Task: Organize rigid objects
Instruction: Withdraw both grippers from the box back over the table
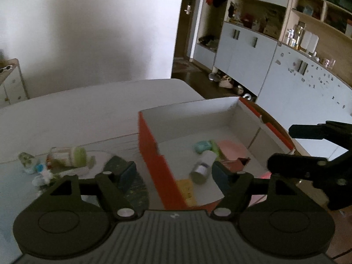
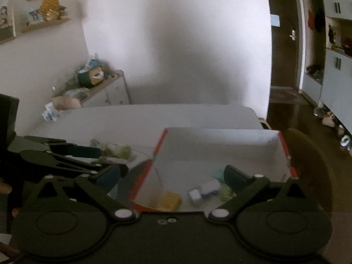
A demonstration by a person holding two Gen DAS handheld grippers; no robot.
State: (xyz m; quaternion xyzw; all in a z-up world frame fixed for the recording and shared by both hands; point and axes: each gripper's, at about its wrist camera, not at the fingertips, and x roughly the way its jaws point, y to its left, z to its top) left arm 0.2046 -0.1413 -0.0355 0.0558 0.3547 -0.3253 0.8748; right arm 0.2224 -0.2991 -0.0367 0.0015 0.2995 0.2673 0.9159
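Note:
An open orange box with white inside walls (image 1: 151,145) sits on the white table (image 1: 88,110). Inside lie a small white-capped bottle (image 1: 203,167), a teal item (image 1: 201,147), a pink item (image 1: 231,149) and a yellow item (image 1: 187,190). My left gripper (image 1: 173,171) is open and empty, straddling the box's left wall. My right gripper (image 2: 171,177) is open and empty above the box (image 2: 220,140); the bottle (image 2: 204,191) and yellow item (image 2: 169,201) show between its fingers. A green-capped bottle (image 1: 68,156) and small toys lie left of the box.
A dark round mat (image 1: 132,187) lies under the left finger. The right gripper shows at the left wrist view's right edge (image 1: 308,149). White cabinets and shelves (image 1: 253,50) stand beyond the table. A cluttered side cabinet (image 2: 99,88) stands against the wall.

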